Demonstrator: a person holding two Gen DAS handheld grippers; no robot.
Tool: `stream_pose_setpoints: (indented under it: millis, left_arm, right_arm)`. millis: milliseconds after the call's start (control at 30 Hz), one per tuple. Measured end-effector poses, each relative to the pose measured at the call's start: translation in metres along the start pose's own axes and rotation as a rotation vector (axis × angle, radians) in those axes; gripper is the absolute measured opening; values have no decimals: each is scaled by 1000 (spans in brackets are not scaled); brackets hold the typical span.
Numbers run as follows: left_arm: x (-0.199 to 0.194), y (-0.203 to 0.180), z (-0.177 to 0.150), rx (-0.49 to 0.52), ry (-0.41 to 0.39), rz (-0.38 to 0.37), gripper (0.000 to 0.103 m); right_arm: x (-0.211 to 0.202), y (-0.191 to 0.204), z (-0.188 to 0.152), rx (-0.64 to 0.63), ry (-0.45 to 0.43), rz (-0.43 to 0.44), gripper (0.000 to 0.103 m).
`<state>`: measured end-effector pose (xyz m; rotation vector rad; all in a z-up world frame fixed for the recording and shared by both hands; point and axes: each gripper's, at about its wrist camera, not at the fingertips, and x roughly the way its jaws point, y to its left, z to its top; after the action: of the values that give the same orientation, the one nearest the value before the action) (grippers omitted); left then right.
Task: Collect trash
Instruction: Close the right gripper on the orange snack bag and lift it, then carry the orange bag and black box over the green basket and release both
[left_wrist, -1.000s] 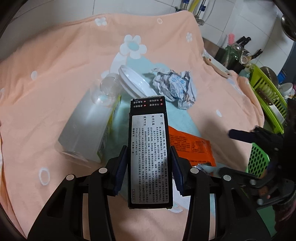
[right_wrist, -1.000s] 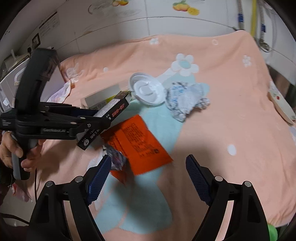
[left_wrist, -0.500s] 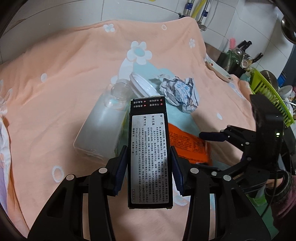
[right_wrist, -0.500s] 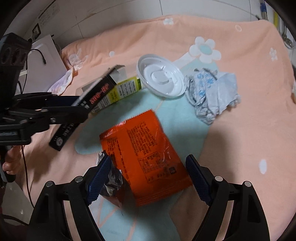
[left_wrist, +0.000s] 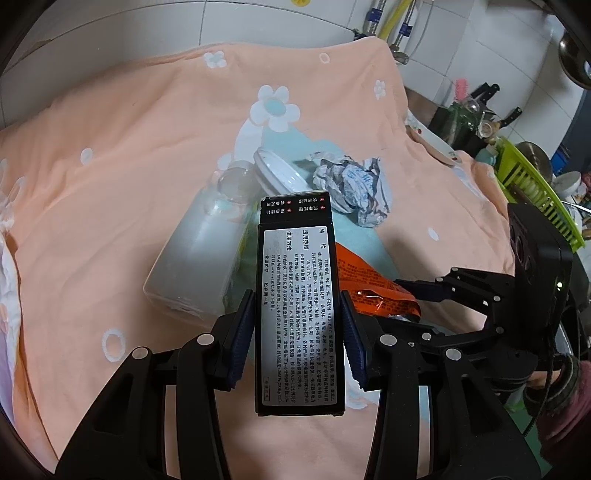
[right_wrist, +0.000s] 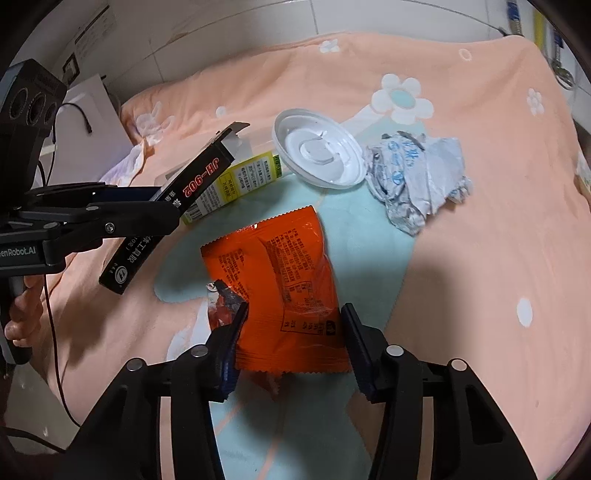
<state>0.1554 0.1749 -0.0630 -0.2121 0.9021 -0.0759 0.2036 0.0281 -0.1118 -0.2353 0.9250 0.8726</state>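
My left gripper (left_wrist: 297, 332) is shut on a long black box (left_wrist: 298, 295) with a printed label and holds it above the cloth; the same box (right_wrist: 170, 218) shows at the left of the right wrist view. My right gripper (right_wrist: 293, 332) is partly closed around the near end of an orange snack wrapper (right_wrist: 280, 280) lying on the cloth, one jaw on each side of it. The wrapper (left_wrist: 373, 280) also shows in the left wrist view. A crumpled paper wrapper (right_wrist: 413, 181), a white plastic lid (right_wrist: 317, 147) and a clear plastic bottle (left_wrist: 207, 251) lie beyond.
A peach flowered cloth (right_wrist: 480, 258) covers the table. A green dish rack (left_wrist: 535, 199) and kitchen items stand at the right. A white appliance (right_wrist: 88, 110) stands at the far left by the tiled wall.
My right gripper has moved forward and down over the orange wrapper, and its jaws have narrowed around it. My left gripper has pulled back and up, still holding the black box.
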Motion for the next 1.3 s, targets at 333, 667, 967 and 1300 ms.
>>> stream_pose_setpoints:
  millis: [333, 667, 967, 1300]
  left_arm:
    - [-7, -25, 1, 33, -17, -43, 44]
    - [-8, -79, -2, 114, -16, -121, 44]
    - [-4, -148, -7, 230, 5, -215, 44]
    - [12, -229, -25, 348, 57, -321, 44]
  right_arm:
    - [-43, 2, -22, 41, -102, -81, 46]
    - [-104, -12, -60, 139, -196, -178, 46]
    - [-160, -36, -122, 293, -260, -295, 47]
    - [-215, -69, -194, 435, -262, -496, 47]
